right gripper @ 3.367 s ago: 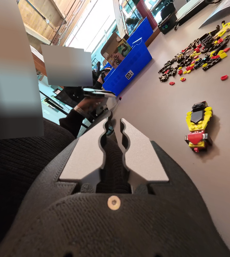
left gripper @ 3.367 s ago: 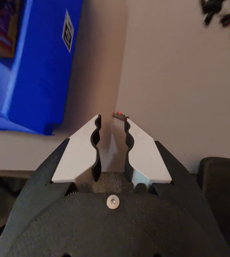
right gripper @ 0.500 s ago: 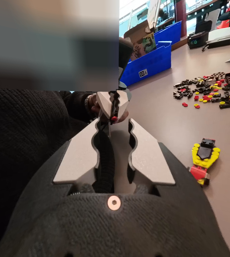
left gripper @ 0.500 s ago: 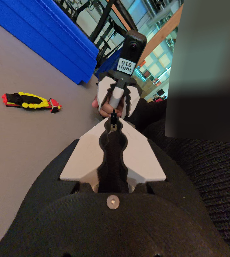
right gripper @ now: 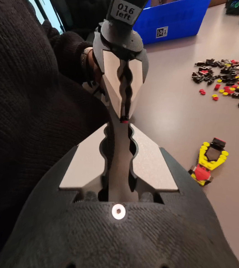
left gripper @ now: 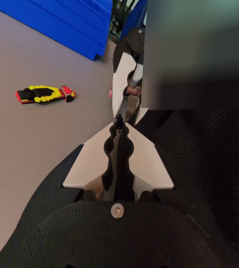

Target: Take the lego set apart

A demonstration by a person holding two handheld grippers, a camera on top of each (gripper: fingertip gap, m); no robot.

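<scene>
Only the right wrist view shows loose pieces (right gripper: 230, 85) scattered.

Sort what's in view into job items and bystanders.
Job:
left gripper, shut on a small black piece
right gripper, open
yellow and red model
loose bricks

Bystanders:
blue bin
table
black device at the far edge

Yellow-red-black lego model (right gripper: 208, 162) flat on table; loose pieces (right gripper: 228, 82) scattered well apart beyond it.
</scene>
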